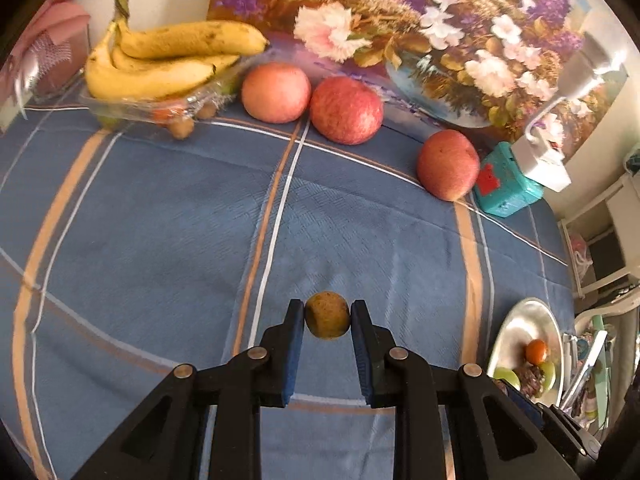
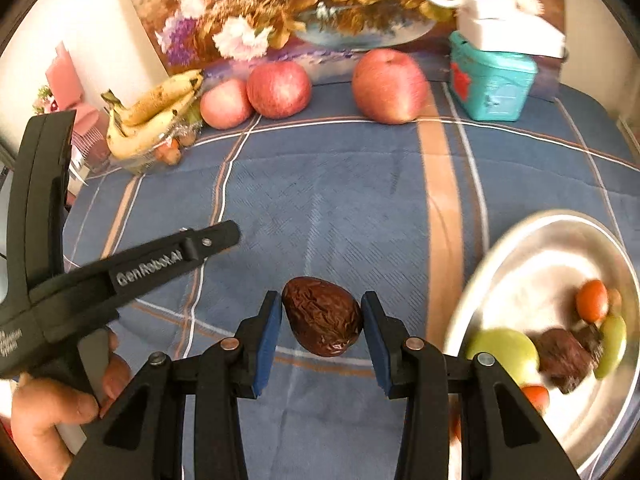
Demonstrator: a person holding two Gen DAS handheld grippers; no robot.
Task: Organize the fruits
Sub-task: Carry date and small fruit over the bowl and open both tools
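Left gripper (image 1: 327, 314) is clenched on a small round brown fruit (image 1: 327, 315), both blue pads pressing its sides, the fruit held clear above the blue plaid cloth (image 1: 160, 208). Right gripper (image 2: 322, 320) is clamped on a wrinkled dark red date (image 2: 322, 322), gripped between its pads and likewise off the cloth. A hand (image 2: 52, 420) at lower left of the right wrist view holds the handle of the left gripper. At the cloth's far edge, against a floral panel (image 1: 420, 20), sit three red apples: two (image 1: 276, 92) (image 1: 346, 110) close together and touching or nearly so, the third (image 1: 448, 164) apart to the right, just beside a teal box (image 1: 506, 188). Left of the apples, a bunch of bananas (image 1: 168, 56) lies on a clear plastic tray (image 1: 132, 110) holding small fruits (kinds not discernible). A white object (image 1: 544, 160) rests on top of the teal box. To the right, a metal plate (image 2: 532, 256) holds a green fruit (image 2: 504, 350), a second green piece, small red-orange fruits (image 2: 592, 300) and a dark date (image 2: 562, 354); this area is blurred in the right view.
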